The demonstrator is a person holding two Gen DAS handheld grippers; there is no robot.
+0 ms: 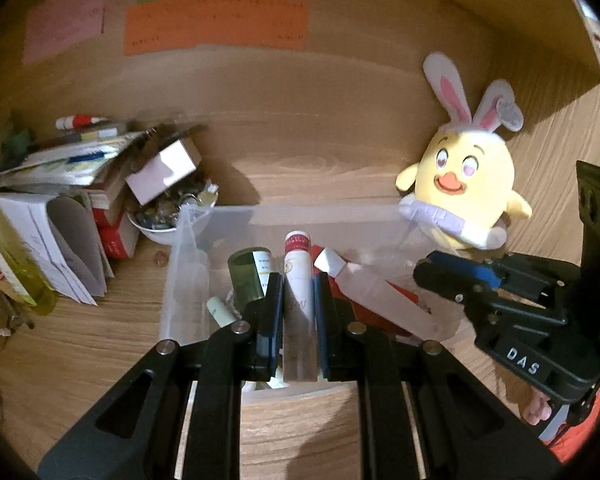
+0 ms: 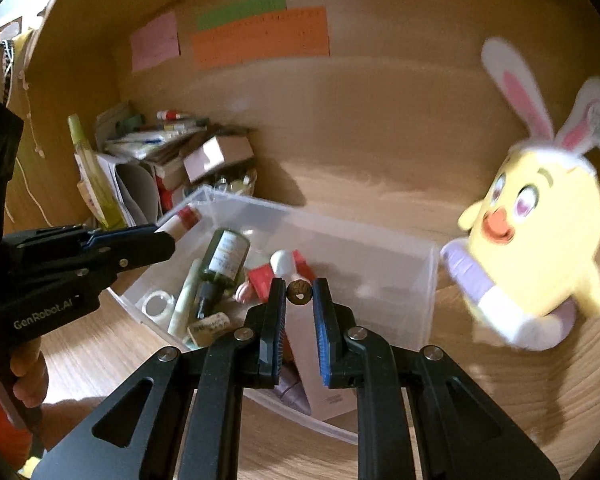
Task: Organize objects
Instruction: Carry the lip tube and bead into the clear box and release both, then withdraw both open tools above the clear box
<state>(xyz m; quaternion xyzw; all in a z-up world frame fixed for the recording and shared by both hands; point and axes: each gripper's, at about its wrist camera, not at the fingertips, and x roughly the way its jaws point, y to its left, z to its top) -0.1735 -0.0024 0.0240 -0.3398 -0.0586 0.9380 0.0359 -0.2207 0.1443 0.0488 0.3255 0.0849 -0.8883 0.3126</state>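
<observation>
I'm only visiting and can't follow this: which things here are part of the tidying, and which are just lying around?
Part of the job:
- left tool, holding a white tube
- right tool, holding a small round brown object
- clear bin with bottles inside

Lying about:
- chick plush
- paper pile
- bowl
- wall notes

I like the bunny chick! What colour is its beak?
Orange; the plush chick's beak shows best in the left wrist view.

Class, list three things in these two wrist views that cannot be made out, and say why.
- Writing on the orange note: blurred in both views.
- Small round item in the right tongs: too small to identify.
- Lower end of the white tube: left view, hidden behind the left tongs.
</observation>
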